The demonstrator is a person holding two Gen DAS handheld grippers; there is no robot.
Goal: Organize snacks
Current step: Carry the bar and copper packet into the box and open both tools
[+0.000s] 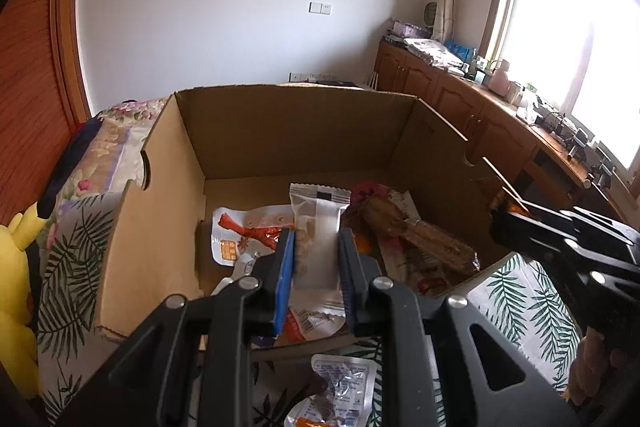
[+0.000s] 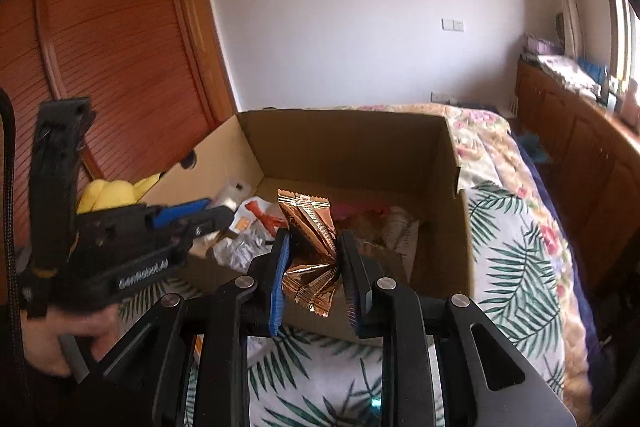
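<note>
An open cardboard box (image 1: 296, 131) stands on a leaf-print bedspread and holds several snack packets. My left gripper (image 1: 316, 247) is shut on a silver-white snack packet (image 1: 318, 227), held upright over the box's near edge. My right gripper (image 2: 312, 247) is shut on a crumpled copper-gold snack packet (image 2: 310, 227), held over the near edge of the box (image 2: 344, 143). A red-print packet (image 1: 248, 235) and a brown packet (image 1: 412, 231) lie on the box floor. The right gripper also shows in the left wrist view (image 1: 500, 215), and the left gripper in the right wrist view (image 2: 212, 213).
A clear snack packet (image 1: 340, 387) lies on the bedspread (image 2: 520, 267) in front of the box. A yellow plush toy (image 1: 16, 287) sits left of the box. Wooden cabinets (image 1: 460, 99) run under the window on the right. A wooden louvred door (image 2: 112, 39) is at the left.
</note>
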